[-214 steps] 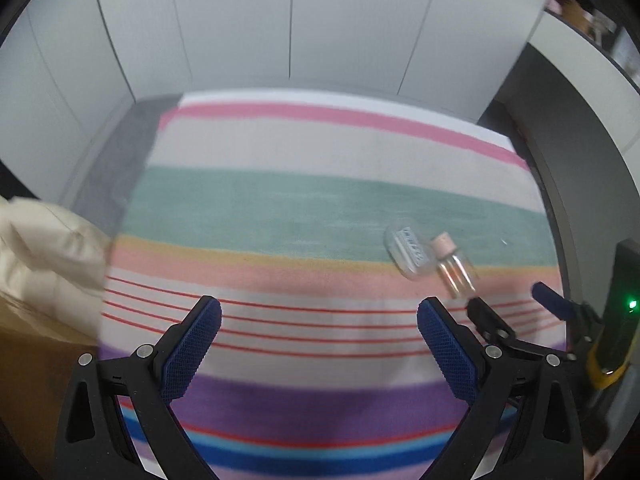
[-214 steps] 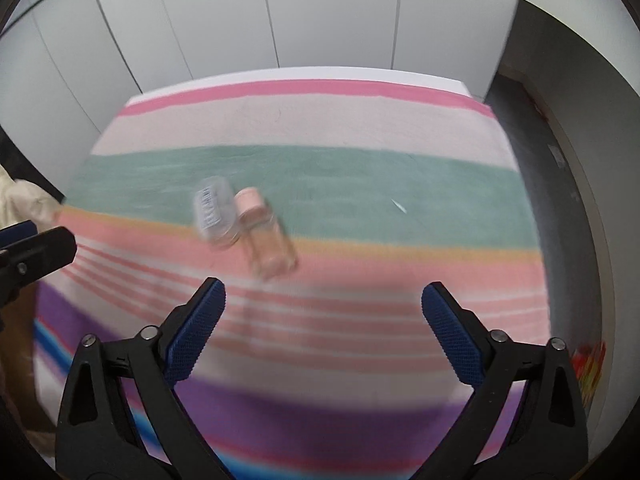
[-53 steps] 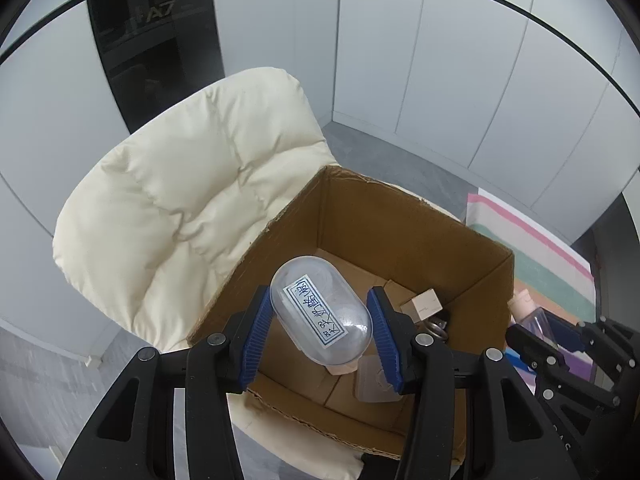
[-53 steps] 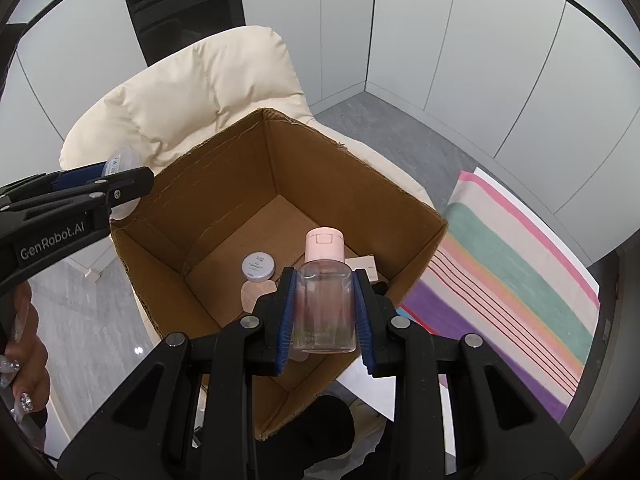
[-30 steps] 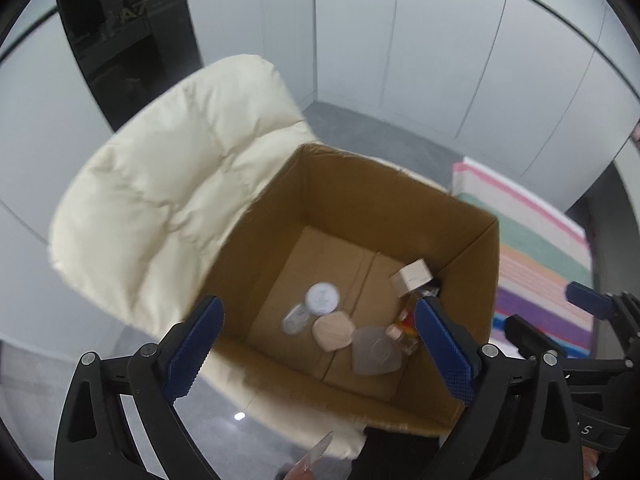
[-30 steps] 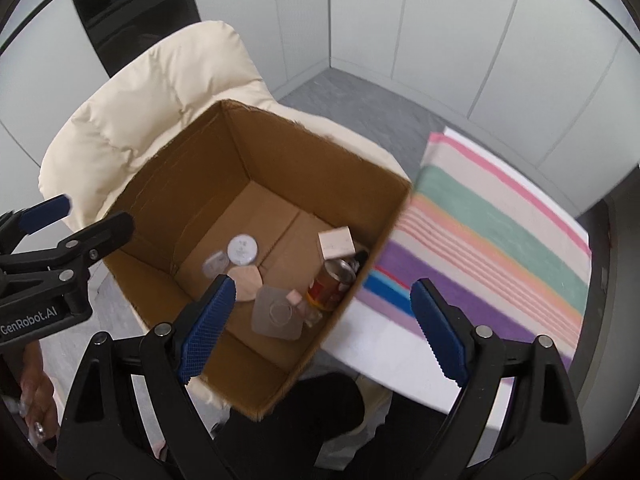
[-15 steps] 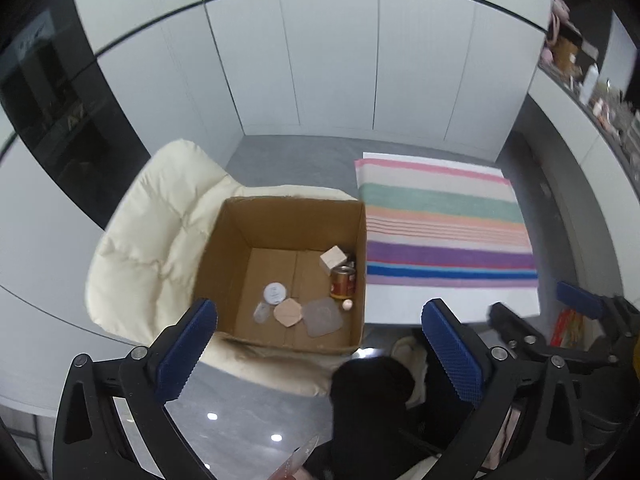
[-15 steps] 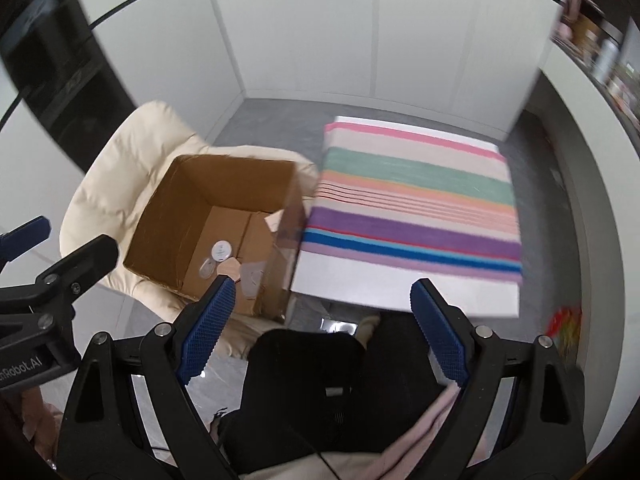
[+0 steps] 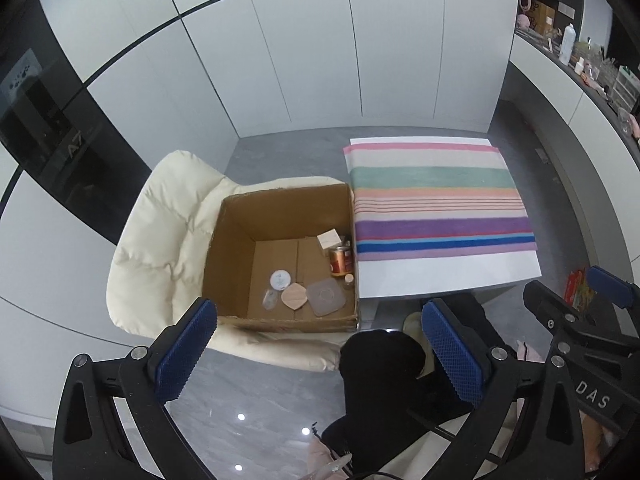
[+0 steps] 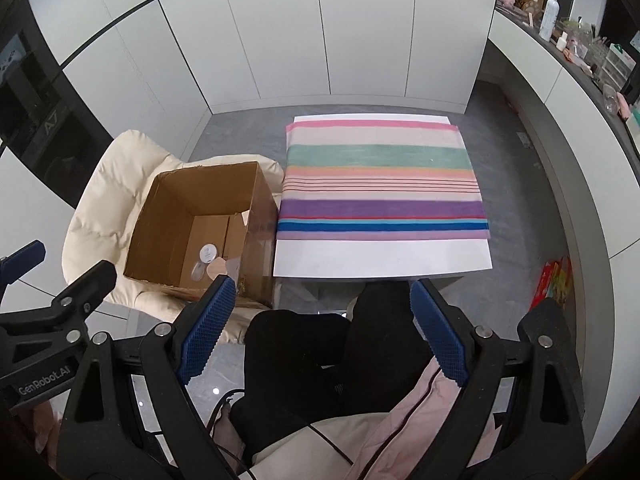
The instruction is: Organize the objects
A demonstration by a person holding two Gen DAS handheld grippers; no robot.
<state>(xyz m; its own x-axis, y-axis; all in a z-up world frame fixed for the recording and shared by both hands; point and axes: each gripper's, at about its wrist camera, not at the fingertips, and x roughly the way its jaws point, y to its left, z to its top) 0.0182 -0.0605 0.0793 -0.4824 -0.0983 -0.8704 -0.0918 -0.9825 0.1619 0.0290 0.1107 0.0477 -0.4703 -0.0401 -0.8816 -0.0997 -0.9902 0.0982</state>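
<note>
A white-panelled room with a grey floor is seen from high above. The left claw (image 9: 320, 344) and right claw (image 10: 322, 330) both hang wide apart, holding nothing, well clear of everything. Below and ahead of them, the cardboard box (image 9: 236, 240) sits on a cream chair (image 9: 160, 220), nearer the left claw. The small items, among them a red can (image 9: 339, 261), lie on its floor. Just right of the box, the table (image 9: 448, 276) carries only a striped cloth (image 9: 436, 200), so sorting looks finished.

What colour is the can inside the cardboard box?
Red-orange with a pale band, the can shows best in the left wrist view.
</note>
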